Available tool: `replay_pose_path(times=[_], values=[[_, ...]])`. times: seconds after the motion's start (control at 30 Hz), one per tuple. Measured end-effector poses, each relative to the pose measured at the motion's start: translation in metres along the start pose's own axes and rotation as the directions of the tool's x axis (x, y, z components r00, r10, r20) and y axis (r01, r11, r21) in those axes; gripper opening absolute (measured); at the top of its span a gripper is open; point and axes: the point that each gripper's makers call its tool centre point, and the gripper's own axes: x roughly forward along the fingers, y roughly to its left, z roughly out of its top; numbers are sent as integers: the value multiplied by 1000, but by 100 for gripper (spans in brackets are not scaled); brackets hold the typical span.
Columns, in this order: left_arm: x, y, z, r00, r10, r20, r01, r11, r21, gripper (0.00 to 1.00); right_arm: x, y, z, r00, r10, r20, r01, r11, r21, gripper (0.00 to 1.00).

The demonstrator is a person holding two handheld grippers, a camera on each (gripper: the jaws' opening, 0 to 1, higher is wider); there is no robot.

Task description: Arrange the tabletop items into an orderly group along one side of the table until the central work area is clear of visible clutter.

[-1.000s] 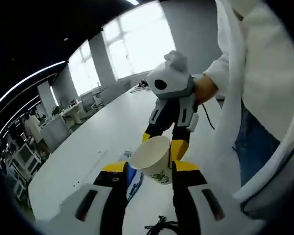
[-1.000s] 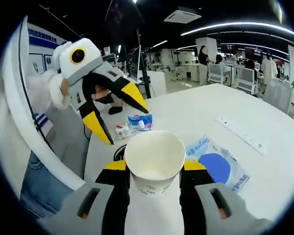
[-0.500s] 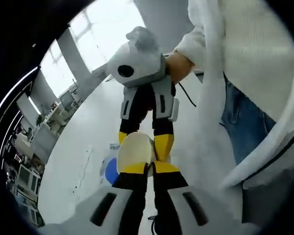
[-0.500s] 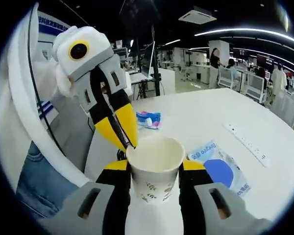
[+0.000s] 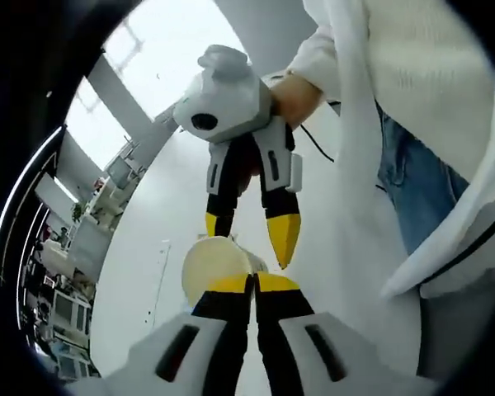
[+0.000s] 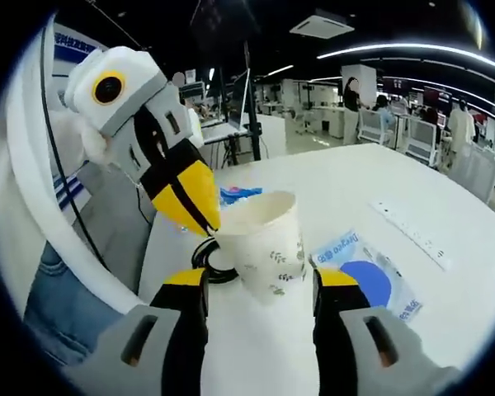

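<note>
Since the earlier frame the right gripper (image 6: 260, 285) has spread wide, releasing the paper cup (image 6: 264, 243). The left gripper (image 6: 202, 219) now pinches its rim, carrying it above the table (image 6: 445, 305) for placement aside.

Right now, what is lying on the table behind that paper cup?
Behind the paper cup lie a blue plastic packet, a small blue wrapper and a coiled black cable. The cup covers part of the cable and the packet's near edge, so those parts cannot be seen.
</note>
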Motion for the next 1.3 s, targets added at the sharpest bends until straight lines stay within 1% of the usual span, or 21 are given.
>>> replay_pose_path(times=[0.1,0.17,0.27,0.33,0.37,0.4,0.43,0.53,0.63,0.7,0.73,0.8,0.87,0.93,1.0,1.13,1.3], values=[[-2,4,-6,1000,1,-12,-1,1000,-13,0,-5,-2,-6,1000,-14,-4,14,1000,18,52],[-4,7,-15,999,1,-44,-1,1000,-17,0,-10,-5,-10,1000,-29,-3,29,999,35,52],[-6,14,-35,993,-3,-117,0,1000,-26,0,-20,-9,-16,998,-56,10,55,995,78,52],[-8,21,-52,984,-1,-178,-6,999,-39,0,-28,-13,-21,997,-79,28,74,989,129,52],[-8,23,-56,983,-7,-185,-2,999,-50,0,-33,-14,-24,995,-90,35,84,984,158,52],[-9,25,-64,978,-17,-206,3,998,-70,0,-35,-15,-26,995,-94,36,87,982,167,53],[-10,29,-68,976,-11,-216,-5,997,-71,0,-40,-17,-31,994,-106,36,98,978,183,53],[-11,39,-83,970,-15,-242,-14,993,-119,0,-50,-21,-41,990,-137,31,127,966,225,53],[-11,45,-91,965,-17,-262,-20,990,-138,0,-60,-24,-50,985,-167,38,150,949,276,53],[-11,50,-103,952,-25,-307,-17,991,-135,0,-66,-27,-55,981,-189,44,166,936,309,53],[-10,52,-107,947,-28,-320,-16,991,-135,0,-69,-28,-57,979,-200,48,173,929,327,53],[-8,59,-111,944,-32,-327,-15,990,-141,0,-73,-30,-61,976,-213,50,183,919,351,53],[-5,66,-113,947,-32,-320,-24,985,-170,0,-75,-33,-65,973,-226,47,194,911,364,53],[-2,75,-116,948,-28,-316,-34,982,-187,0,-77,-35,-65,971,-235,47,202,906,372,53],[1,82,-120,946,-25,-323,-40,980,-193,0,-79,-39,-65,968,-245,56,205,899,388,53],[6,94,-124,940,-26,-340,-42,981,-192,0,-81,-44,-65,964,-258,58,216,894,393,52],[15,107,-128,941,-29,-338,-43,978,-204,0,-84,-47,-69,962,-267,52,224,886,405,51]])
